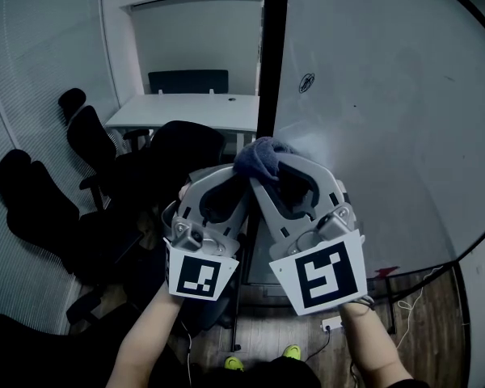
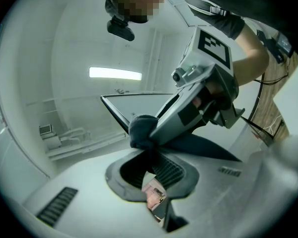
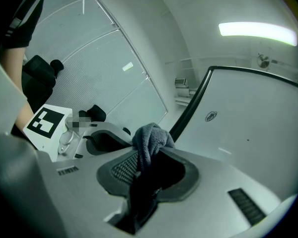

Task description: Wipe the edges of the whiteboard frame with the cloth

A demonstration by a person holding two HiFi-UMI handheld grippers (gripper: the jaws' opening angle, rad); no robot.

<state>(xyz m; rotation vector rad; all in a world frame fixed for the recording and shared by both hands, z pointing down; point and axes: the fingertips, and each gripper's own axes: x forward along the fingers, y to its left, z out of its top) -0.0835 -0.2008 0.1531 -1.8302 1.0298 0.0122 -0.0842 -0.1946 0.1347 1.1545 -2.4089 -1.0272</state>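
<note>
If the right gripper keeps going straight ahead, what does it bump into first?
Probably the whiteboard's dark frame, just past the cloth that the right gripper holds; the gap is hard to judge.

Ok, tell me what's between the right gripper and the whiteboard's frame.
The cloth, held in the right gripper, sticks out past its tips toward the dark frame. The right gripper view shows it; contact with the frame is unclear.
</note>
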